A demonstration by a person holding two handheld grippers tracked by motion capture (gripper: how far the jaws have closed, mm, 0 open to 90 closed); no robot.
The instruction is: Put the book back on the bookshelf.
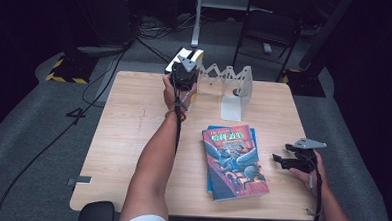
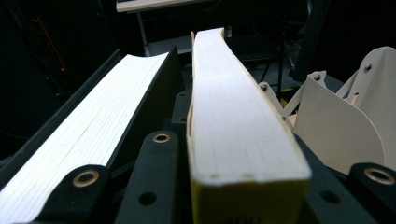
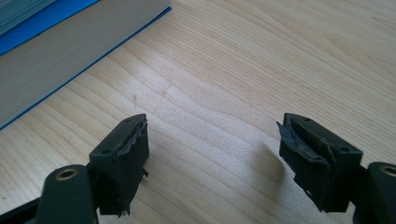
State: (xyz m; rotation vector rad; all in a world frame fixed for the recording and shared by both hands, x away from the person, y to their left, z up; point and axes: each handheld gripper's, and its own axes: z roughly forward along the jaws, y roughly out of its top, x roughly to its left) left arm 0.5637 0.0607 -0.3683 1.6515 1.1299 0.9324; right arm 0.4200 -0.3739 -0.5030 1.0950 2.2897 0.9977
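At the table's far edge my left gripper [image 1: 184,76] is shut on a thick yellow-covered book [image 1: 192,55], held upright on its edge. The left gripper view looks along that yellow book's white page block [image 2: 243,130], which sits between the jaws of my left gripper [image 2: 233,154]. A black-covered book [image 2: 93,135] stands just to its left. My right gripper [image 1: 283,162] hovers low over the table at the right, open, with nothing between the jaws of my right gripper [image 3: 212,154]. It sits beside a red illustrated book [image 1: 234,162] that lies on a blue book [image 1: 253,134].
A white folding book rack [image 1: 235,87] stands at the back of the wooden table [image 1: 127,137], right of the yellow book, and the white rack [image 2: 336,126] is close by in the left gripper view. The blue-covered book [image 3: 56,21] lies at the upper left in the right gripper view. Dark floor, cables and chair legs surround the table.
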